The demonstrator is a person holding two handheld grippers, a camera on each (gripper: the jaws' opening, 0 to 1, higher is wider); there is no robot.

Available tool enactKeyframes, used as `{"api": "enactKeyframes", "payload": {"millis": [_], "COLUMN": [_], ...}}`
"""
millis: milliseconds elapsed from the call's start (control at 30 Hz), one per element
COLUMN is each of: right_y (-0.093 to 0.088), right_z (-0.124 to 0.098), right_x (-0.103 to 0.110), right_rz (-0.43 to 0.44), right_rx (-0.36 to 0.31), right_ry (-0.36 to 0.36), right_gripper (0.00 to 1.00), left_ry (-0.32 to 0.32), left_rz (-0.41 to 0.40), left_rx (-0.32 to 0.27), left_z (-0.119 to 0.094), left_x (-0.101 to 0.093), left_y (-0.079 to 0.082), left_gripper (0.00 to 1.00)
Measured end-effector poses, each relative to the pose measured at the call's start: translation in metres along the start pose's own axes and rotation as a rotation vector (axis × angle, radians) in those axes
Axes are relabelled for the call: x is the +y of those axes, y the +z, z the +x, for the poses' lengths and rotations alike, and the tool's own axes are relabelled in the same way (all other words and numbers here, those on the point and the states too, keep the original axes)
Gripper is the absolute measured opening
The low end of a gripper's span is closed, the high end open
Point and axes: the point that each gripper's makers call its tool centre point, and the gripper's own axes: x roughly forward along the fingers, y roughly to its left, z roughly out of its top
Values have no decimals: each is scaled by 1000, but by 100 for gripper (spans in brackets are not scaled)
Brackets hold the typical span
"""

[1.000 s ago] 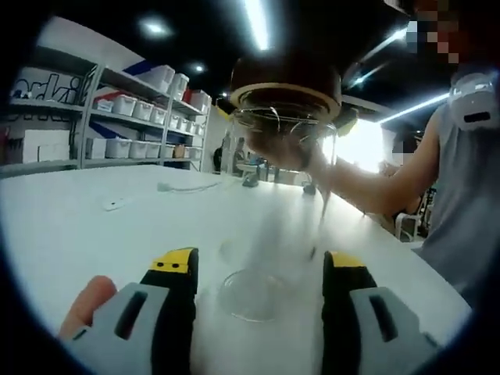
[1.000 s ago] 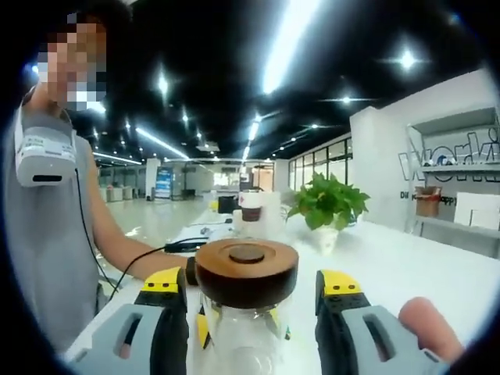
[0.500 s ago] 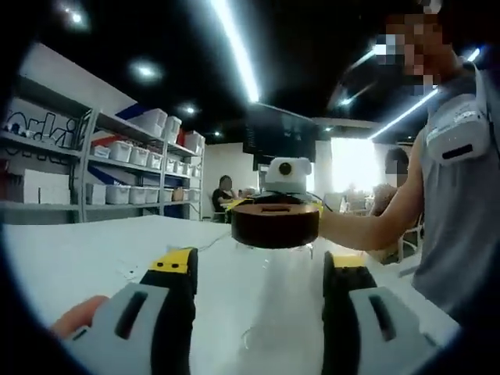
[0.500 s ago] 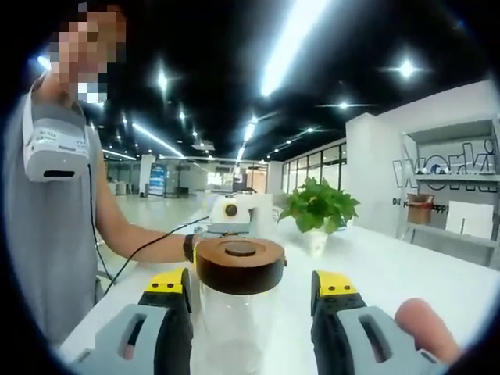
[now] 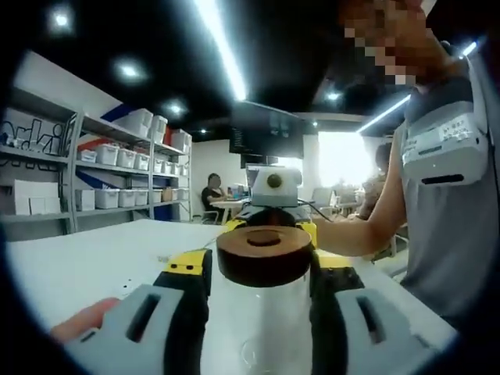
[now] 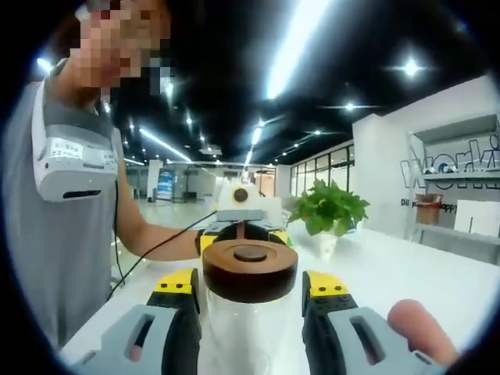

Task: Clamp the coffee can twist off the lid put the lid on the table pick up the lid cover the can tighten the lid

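Two grippers now sit on either side of the coffee can [image 5: 269, 312], which stands on the white desk [image 5: 94, 258] with its brown lid [image 5: 265, 255] on top. A moment ago the can was up in the air and both grippers were spread wider. Now the left gripper [image 5: 260, 273] and right gripper [image 6: 250, 285] have closed in beside the lid; I cannot tell if they pinch, so clamping looks about to start.

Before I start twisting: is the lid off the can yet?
No, the brown lid sits on top of the clear can.
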Motion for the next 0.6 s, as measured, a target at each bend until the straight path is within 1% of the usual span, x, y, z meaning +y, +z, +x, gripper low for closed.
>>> {"api": "enactKeyframes", "payload": {"millis": [100,167,433,600], "right_y": [0,2,5,6], "right_z": [1,1,3,4], "right_x": [-2,-4,-1,-1], "right_rz": [-3,-6,-31,-45], "right_rx": [-4,-12,-27,-20], "right_ry": [-1,-1,22,12], "right_gripper": [46,48,43,43], "left_ry": [-5,-5,-18,-24], "left_rz": [8,12,18,14], "left_rx": [7,11,-9,-17], "left_z": [-1,-2,-3,0], "left_x": [-1,0,4,5], "left_y": [-1,-1,2,2], "left_gripper": [38,38,38,38]}}
